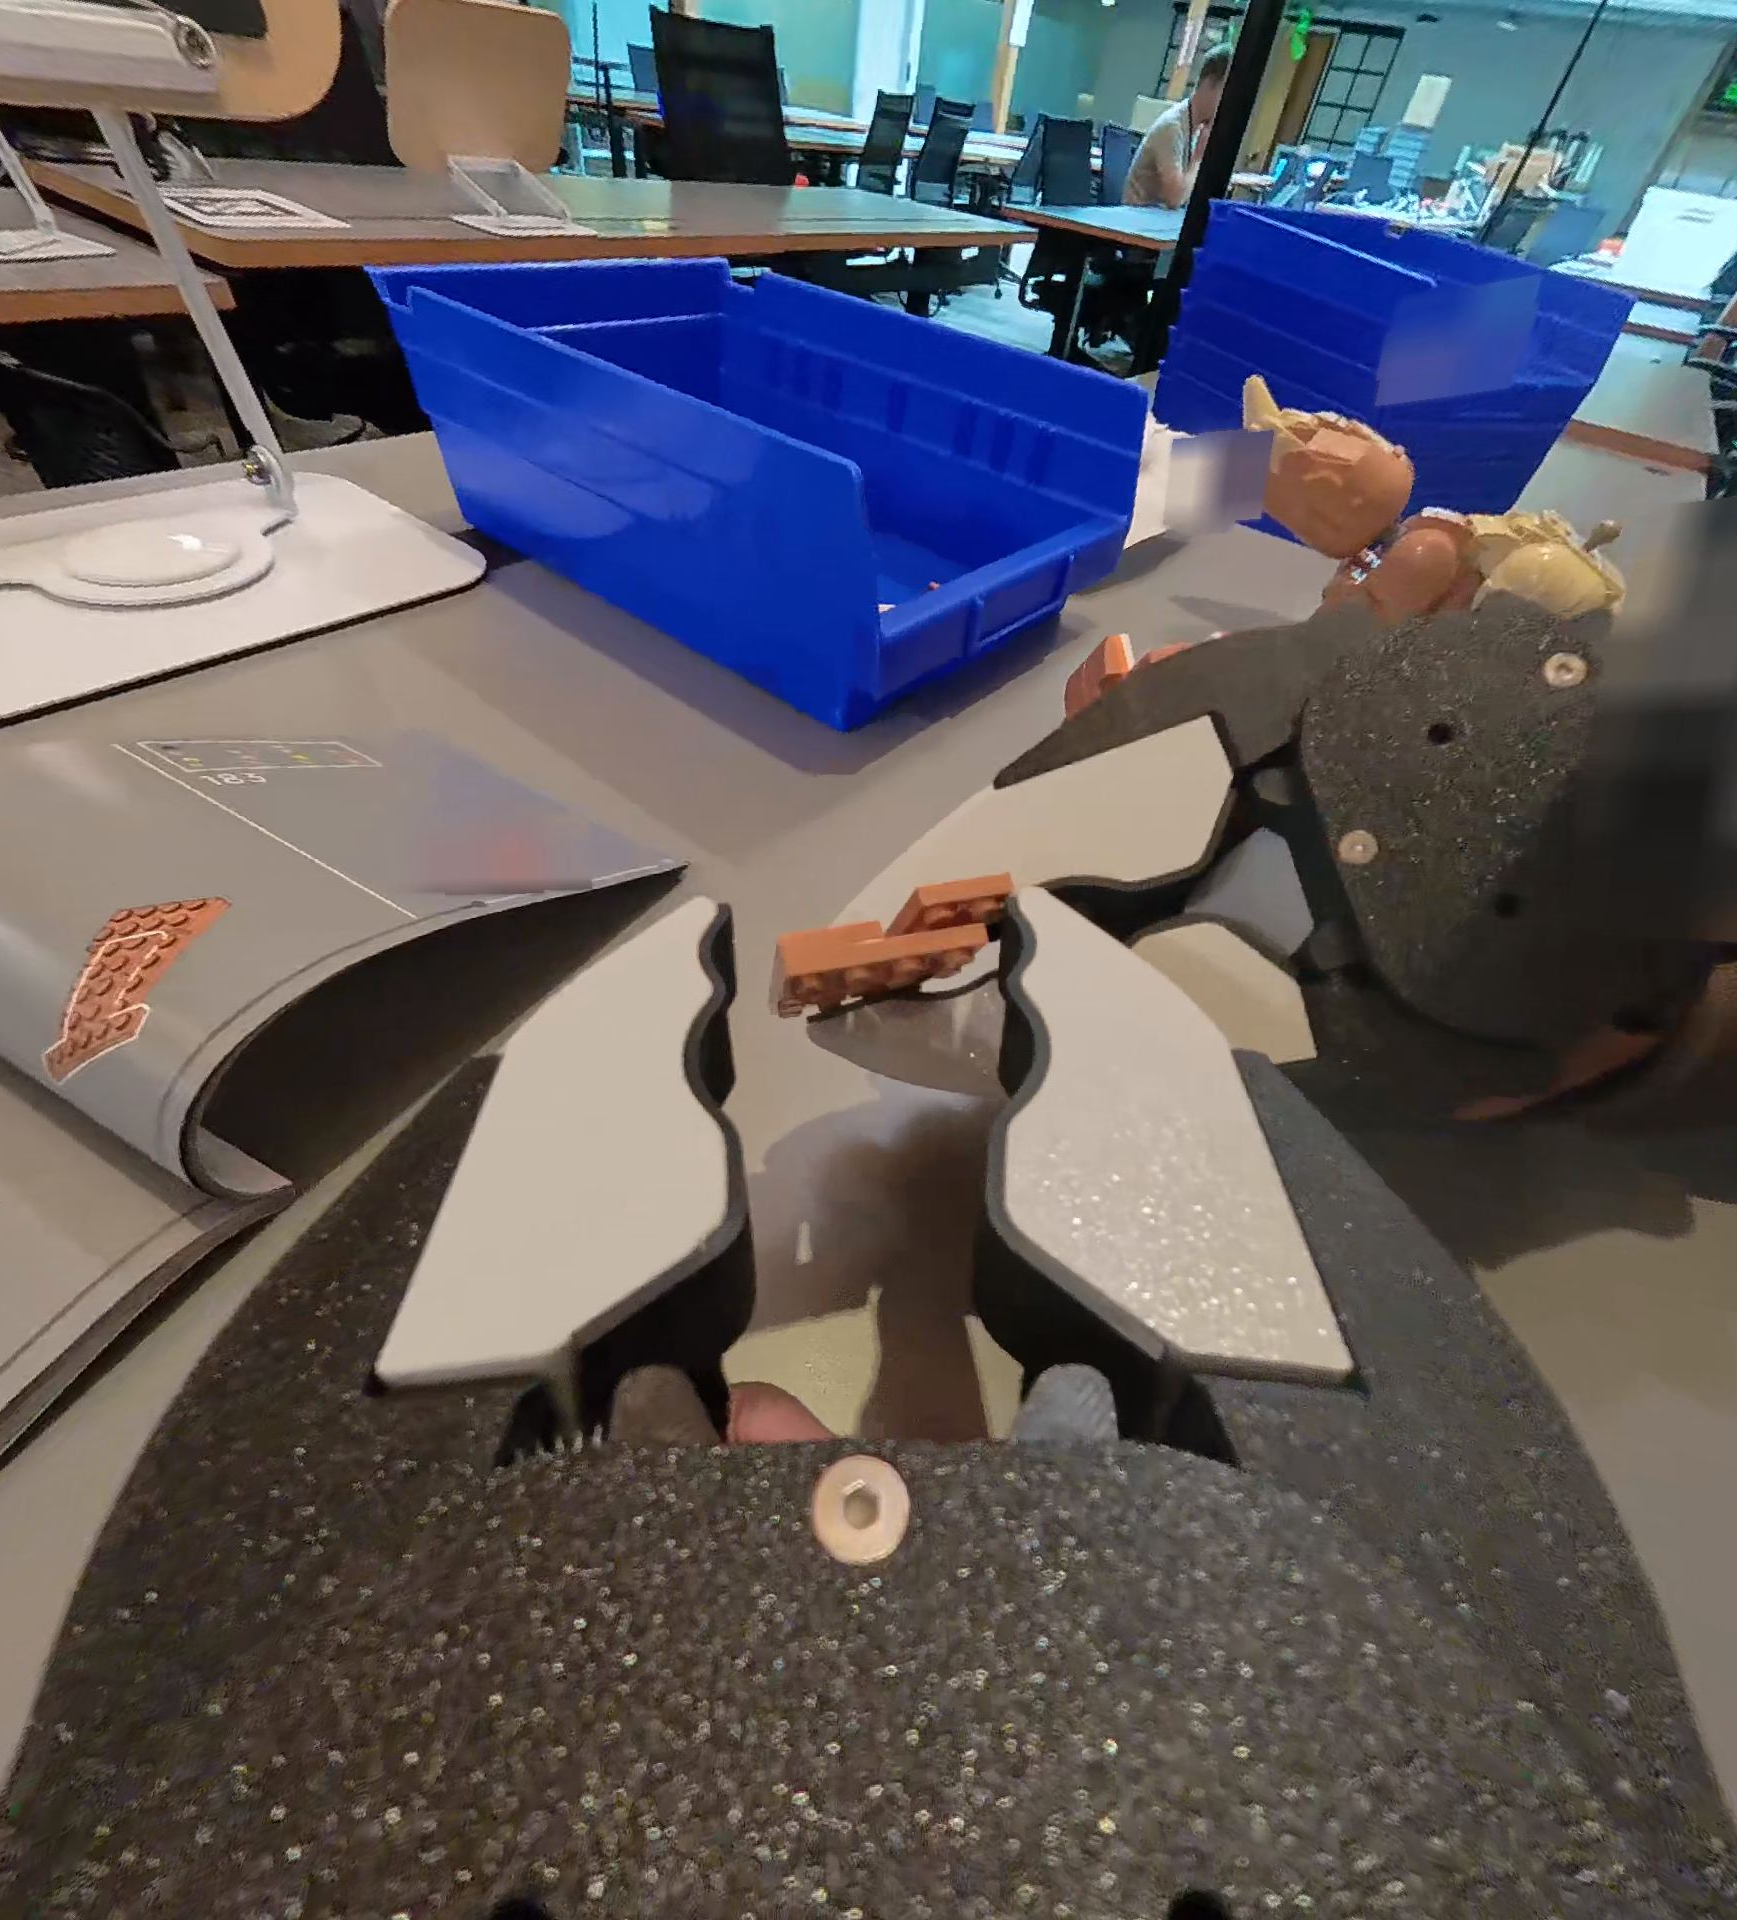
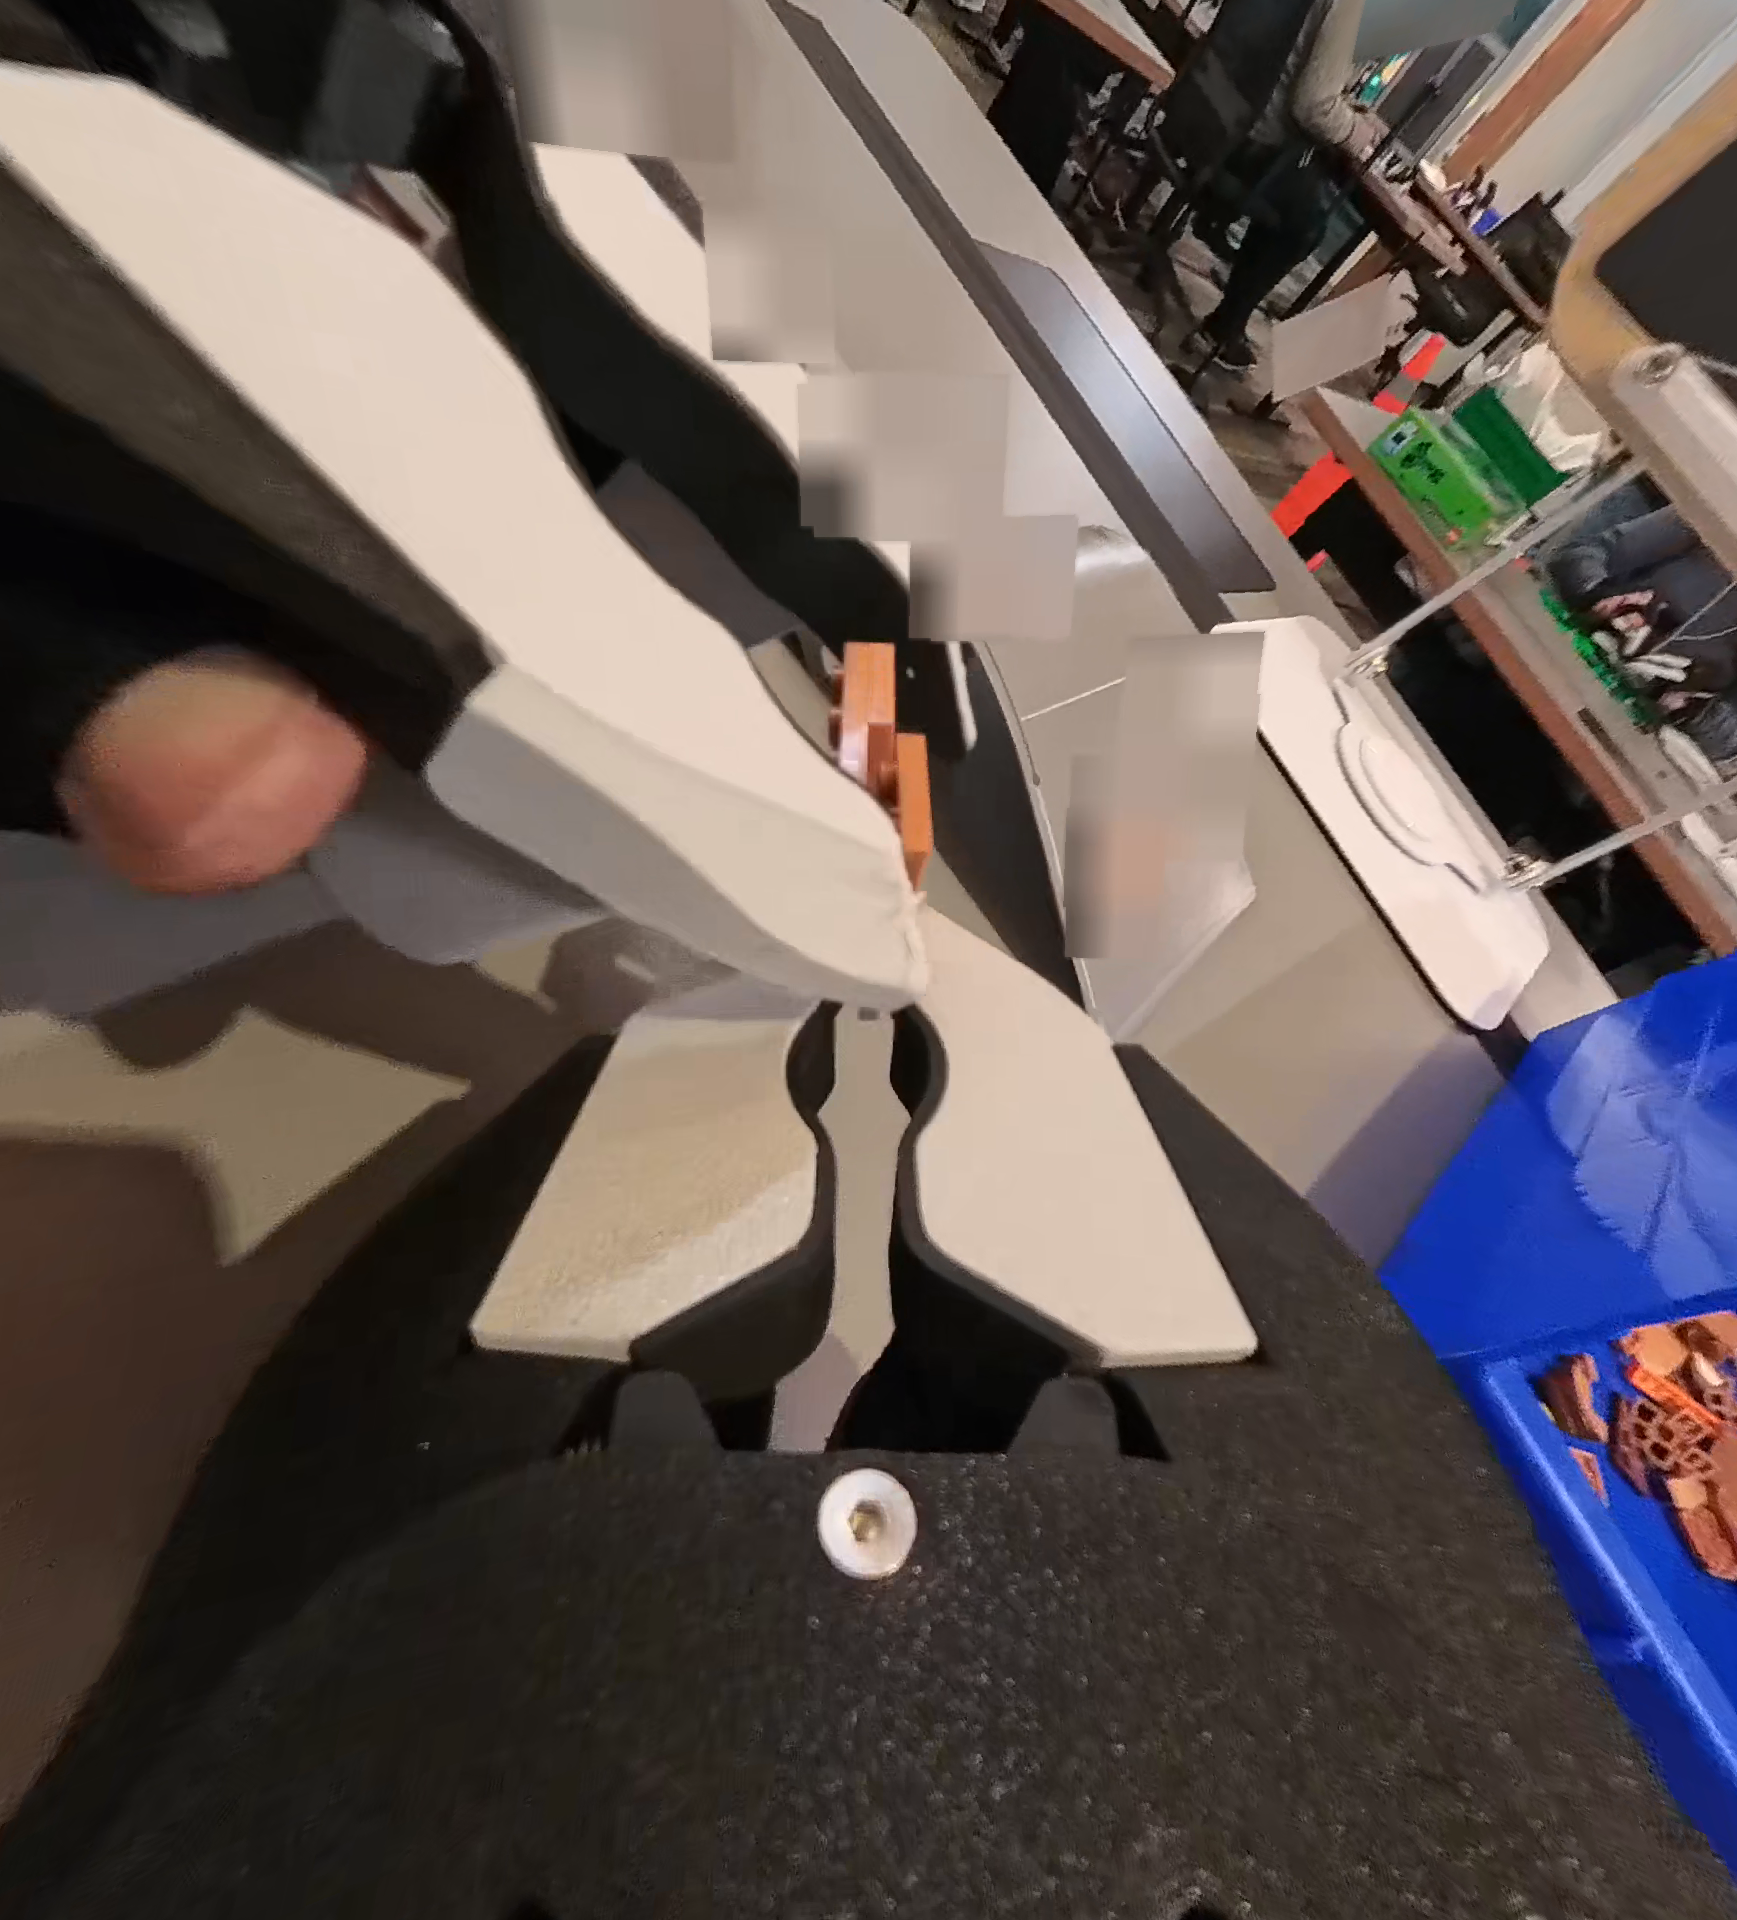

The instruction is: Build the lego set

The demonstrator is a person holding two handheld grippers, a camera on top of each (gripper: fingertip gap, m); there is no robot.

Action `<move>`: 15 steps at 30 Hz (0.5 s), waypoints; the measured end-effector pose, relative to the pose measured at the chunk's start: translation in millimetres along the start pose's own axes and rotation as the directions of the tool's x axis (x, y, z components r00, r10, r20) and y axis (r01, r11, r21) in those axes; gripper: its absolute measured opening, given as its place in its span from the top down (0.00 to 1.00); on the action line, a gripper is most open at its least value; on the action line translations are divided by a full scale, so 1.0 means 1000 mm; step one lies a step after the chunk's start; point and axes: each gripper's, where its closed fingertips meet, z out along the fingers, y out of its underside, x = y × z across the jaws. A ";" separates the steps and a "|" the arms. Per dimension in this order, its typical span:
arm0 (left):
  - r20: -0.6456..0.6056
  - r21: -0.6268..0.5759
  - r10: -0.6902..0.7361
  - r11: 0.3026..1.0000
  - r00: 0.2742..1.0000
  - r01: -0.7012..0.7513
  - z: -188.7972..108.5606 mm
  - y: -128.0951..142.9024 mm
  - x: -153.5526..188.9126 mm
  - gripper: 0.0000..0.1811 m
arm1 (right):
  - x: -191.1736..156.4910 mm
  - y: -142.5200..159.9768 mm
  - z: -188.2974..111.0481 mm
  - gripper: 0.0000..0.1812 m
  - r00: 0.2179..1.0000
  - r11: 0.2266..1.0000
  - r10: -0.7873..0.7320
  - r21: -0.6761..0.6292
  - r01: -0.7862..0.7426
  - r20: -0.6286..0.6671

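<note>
A small assembly of brown lego plates (image 1: 885, 951) hangs just above the grey table (image 1: 635, 727), with its shadow beneath. My left gripper (image 1: 872, 912) is open, its fingertips on either side of the plates without clamping them. My right gripper's black body (image 1: 1435, 790) comes in from the right, fingers pointing at the plates. In the right wrist view my right gripper (image 2: 879, 1013) is nearly closed and seems to grip the brown plates (image 2: 890, 758) edge-on. The left gripper's white finger (image 2: 635, 727) covers its tips.
An open instruction booklet (image 1: 220, 935) lies on the left. A blue bin (image 1: 739, 468) stands behind, more blue bins (image 1: 1394, 343) at back right. A brown and tan lego model (image 1: 1363, 499) and a loose brown piece (image 1: 1103, 665) lie behind the right gripper. Another blue bin (image 2: 1674, 1143) holds several brown pieces (image 2: 1674, 1423).
</note>
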 end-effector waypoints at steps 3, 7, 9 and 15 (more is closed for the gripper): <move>0.002 0.006 -0.016 1.000 1.000 0.016 -0.001 0.000 0.002 0.78 | 0.002 0.000 0.000 0.97 1.000 1.000 -0.016 0.001 0.016 -0.017; 0.000 0.025 -0.022 0.999 1.000 0.022 -0.003 -0.003 0.002 0.79 | 0.003 -0.003 0.000 0.97 0.999 0.999 -0.034 0.009 0.035 -0.036; 0.000 0.033 -0.023 0.999 1.000 0.023 -0.004 -0.003 0.002 0.79 | 0.003 -0.004 -0.001 0.97 0.999 0.999 -0.032 0.014 0.033 -0.033; -0.041 0.034 -0.046 0.998 0.998 0.047 -0.002 -0.003 0.002 0.79 | 0.000 -0.002 -0.001 0.97 0.999 1.000 0.017 0.019 -0.017 0.032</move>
